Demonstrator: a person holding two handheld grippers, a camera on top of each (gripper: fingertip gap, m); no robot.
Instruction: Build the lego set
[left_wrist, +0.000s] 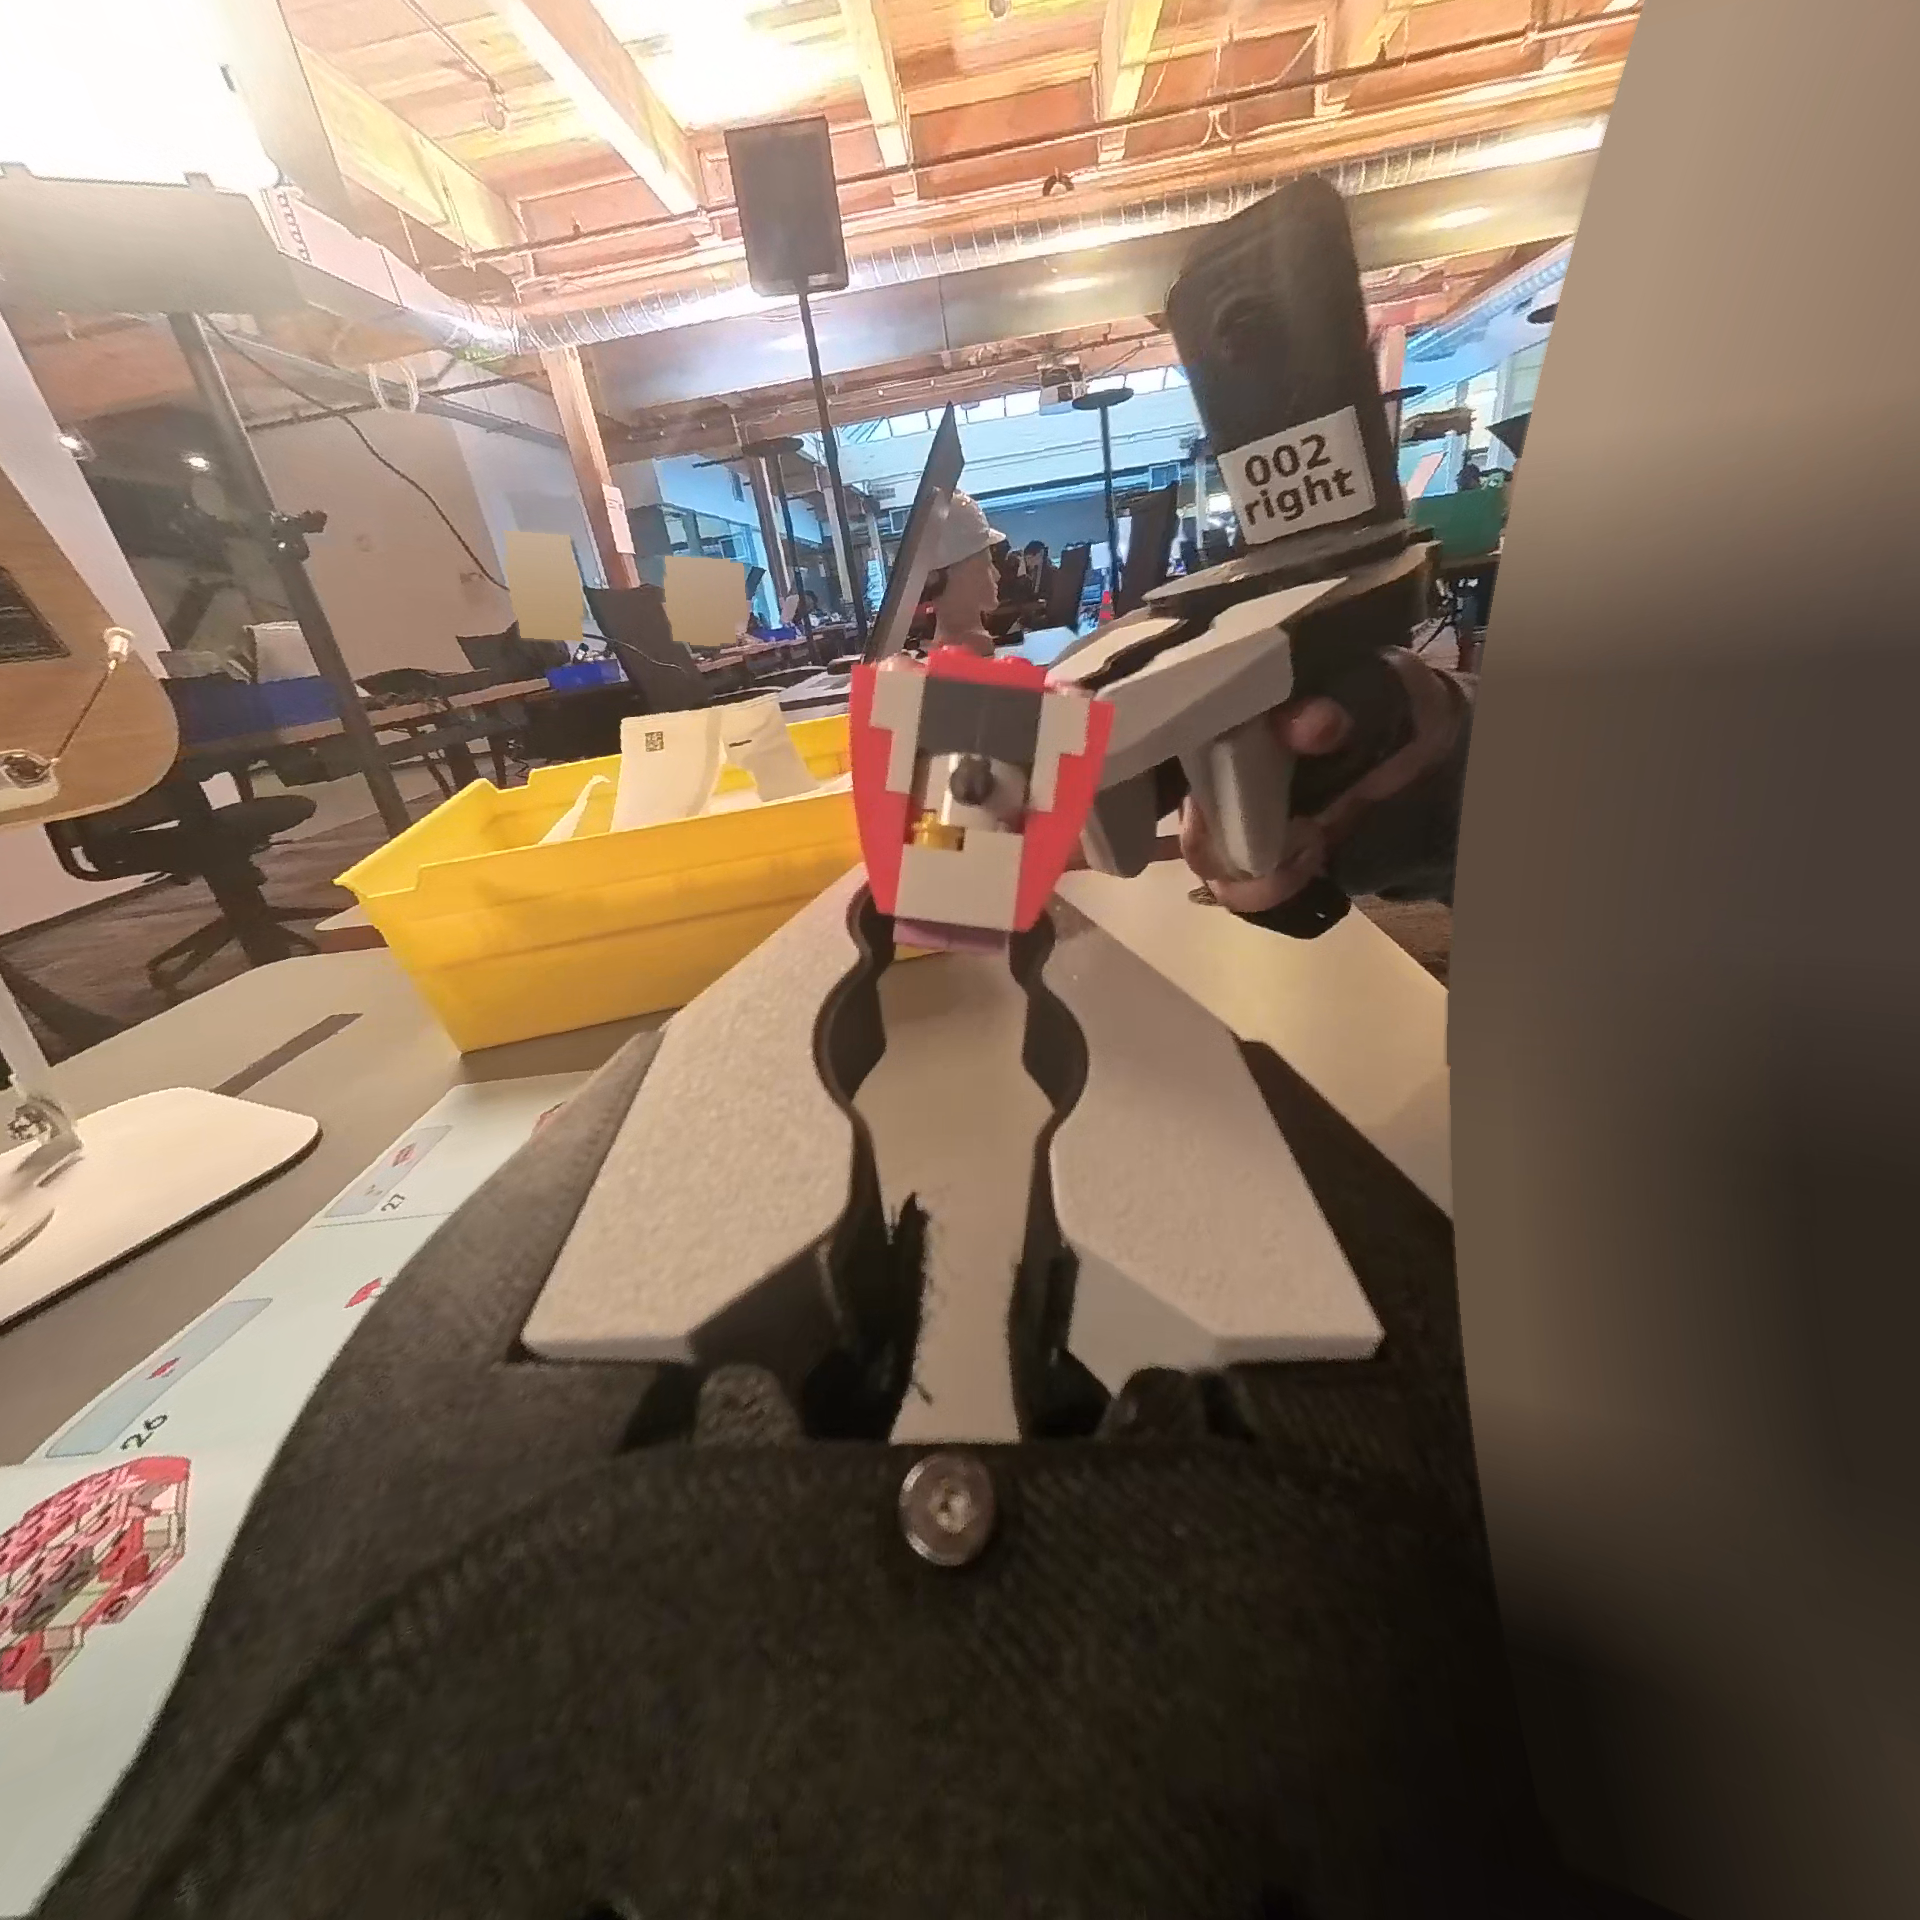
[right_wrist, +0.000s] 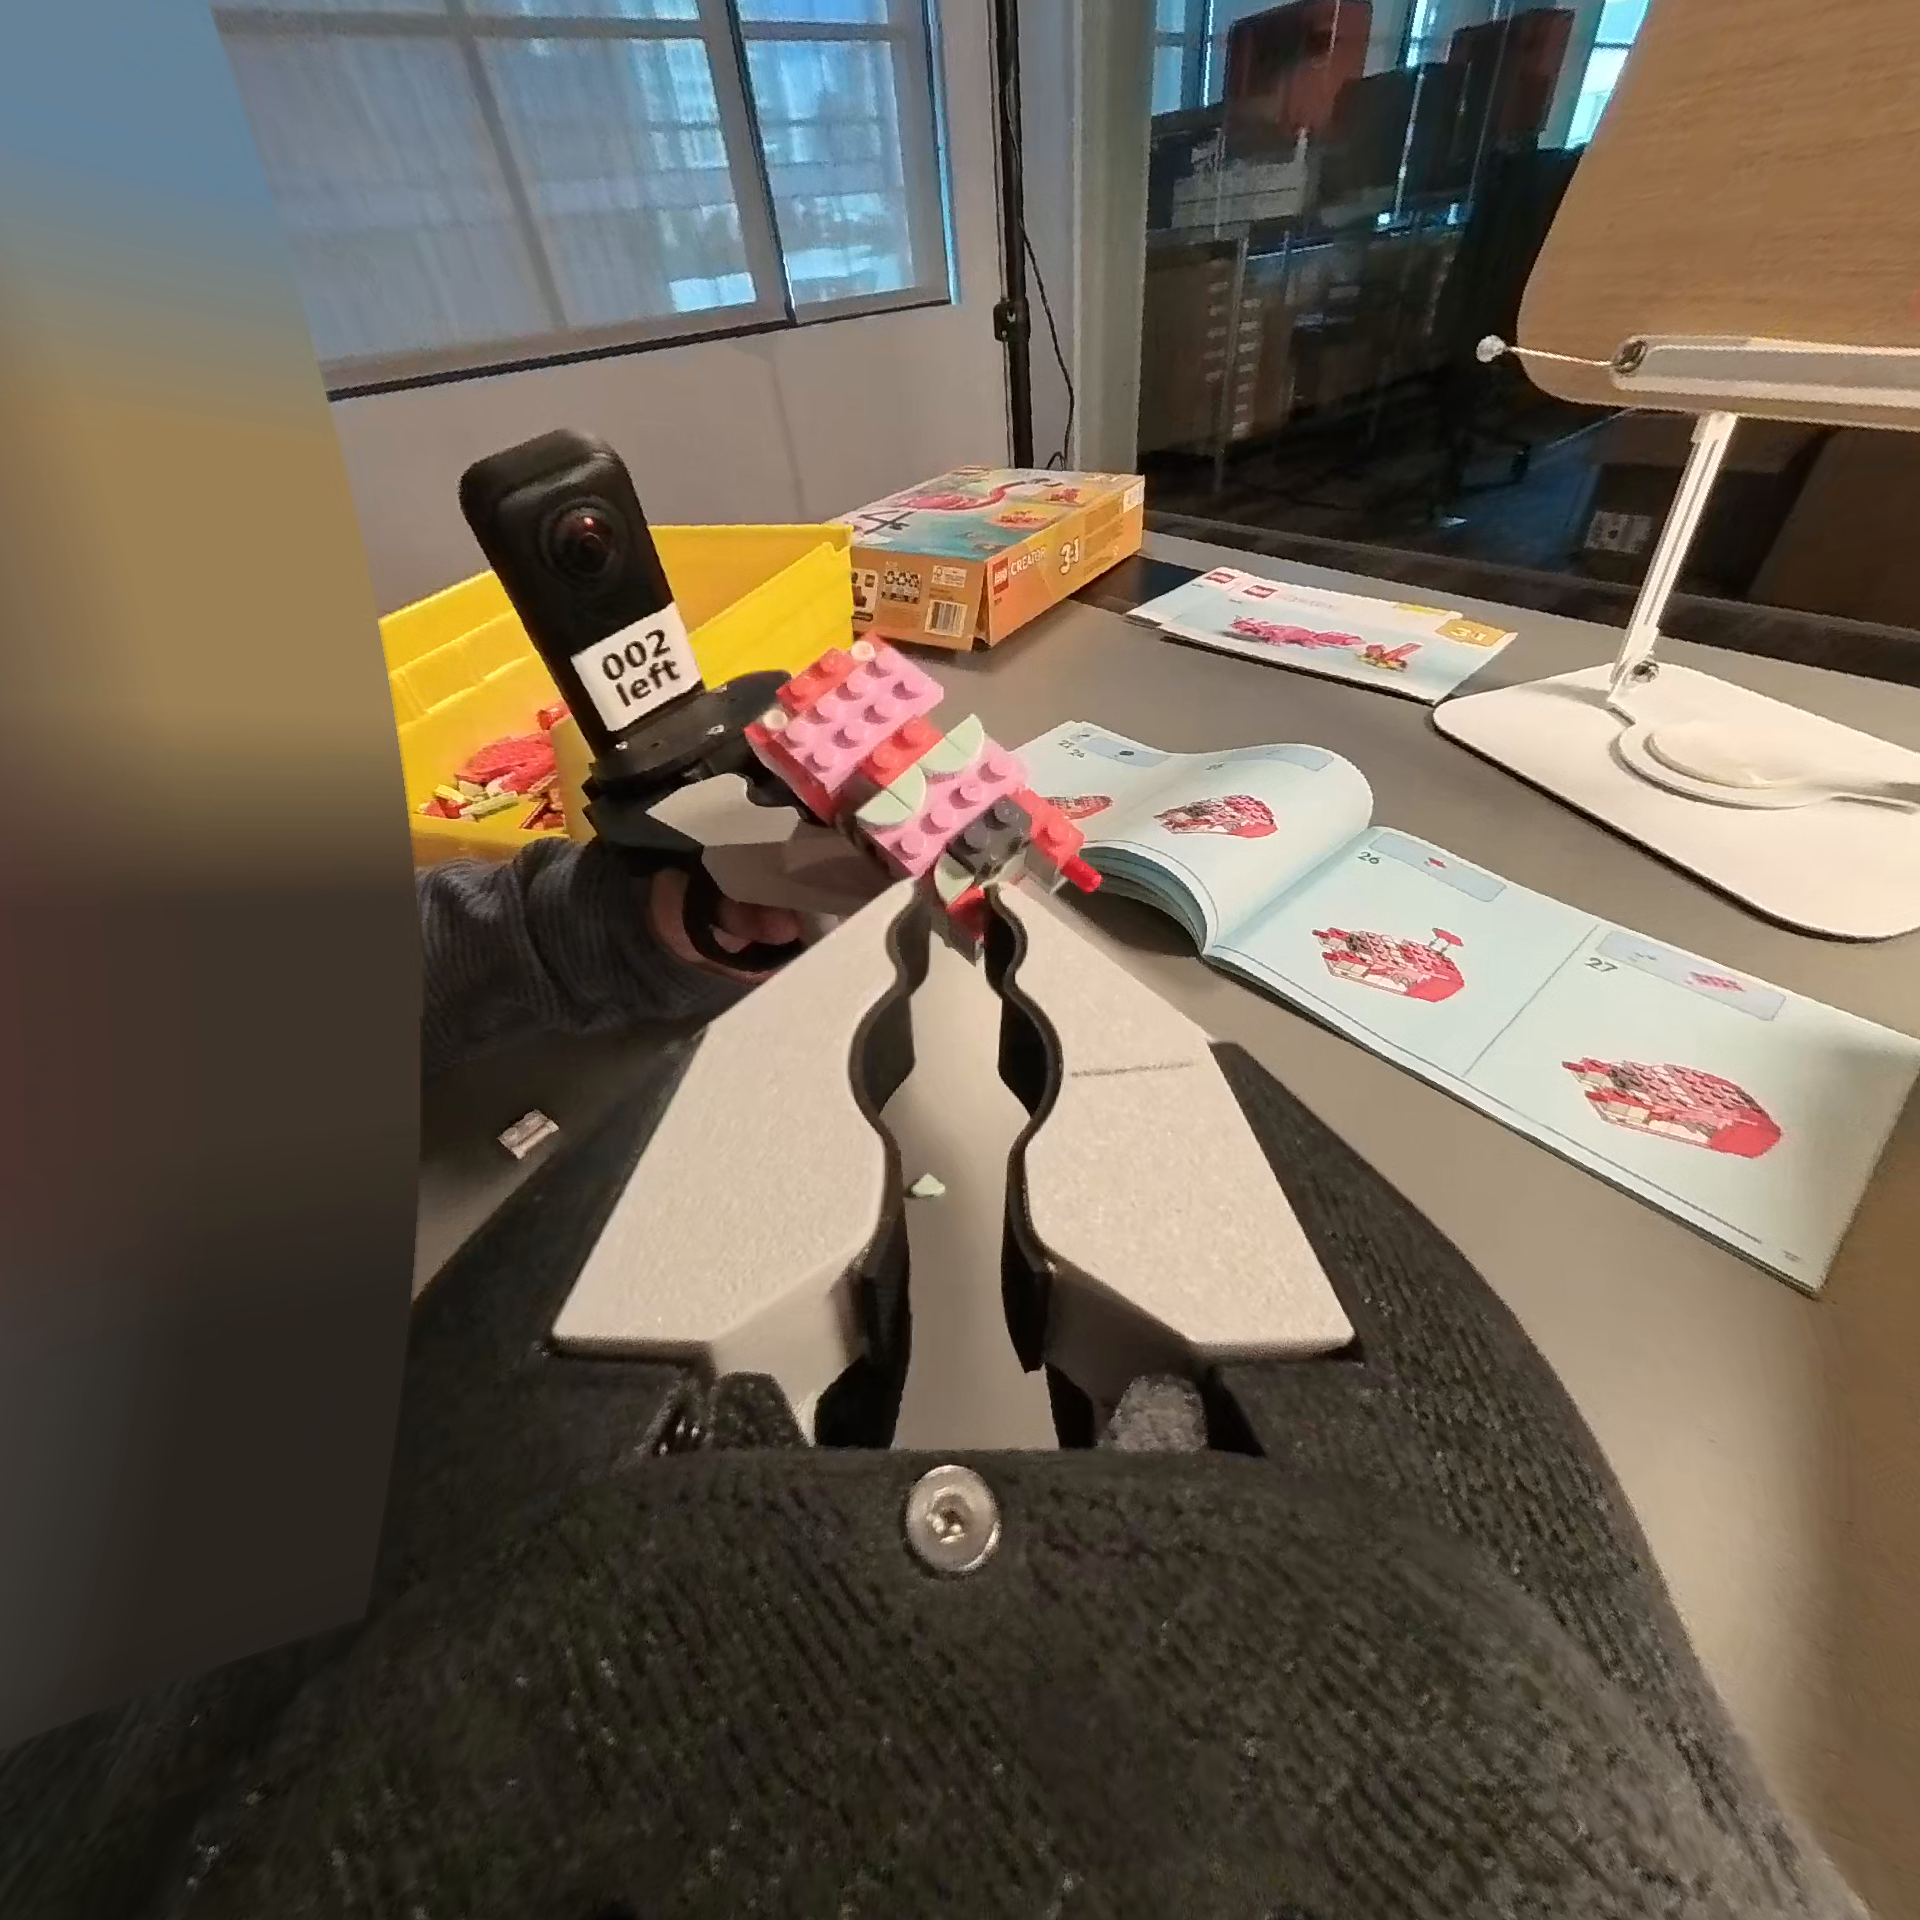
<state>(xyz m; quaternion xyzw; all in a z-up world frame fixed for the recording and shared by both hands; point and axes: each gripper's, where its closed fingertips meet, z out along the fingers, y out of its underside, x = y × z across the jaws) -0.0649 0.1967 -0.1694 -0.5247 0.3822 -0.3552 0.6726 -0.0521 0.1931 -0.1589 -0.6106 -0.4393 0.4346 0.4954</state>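
A red, white and pink brick model (left_wrist: 977, 790) is held up above the table. My left gripper (left_wrist: 954, 920) is shut on its lower end, with both pads against the pink and white bricks. In the right wrist view the model (right_wrist: 894, 769) shows its studded pink and red top, and the left gripper (right_wrist: 769, 821) grips it from the left. My right gripper (right_wrist: 951, 920) is shut on a small red and pale green part at the model's near end. In the left wrist view the right gripper (left_wrist: 1081, 691) meets the model's upper right corner.
A yellow bin (right_wrist: 748, 582) with loose bricks stands behind the model, also in the left wrist view (left_wrist: 582, 914). An open instruction booklet (right_wrist: 1403, 935), a second booklet (right_wrist: 1330, 634), a set box (right_wrist: 997, 561) and a white lamp base (right_wrist: 1714, 779) lie on the grey table. A small pale green piece (right_wrist: 923, 1187) lies below my fingers. Both grippers' tips are close together, under 4 cm apart.
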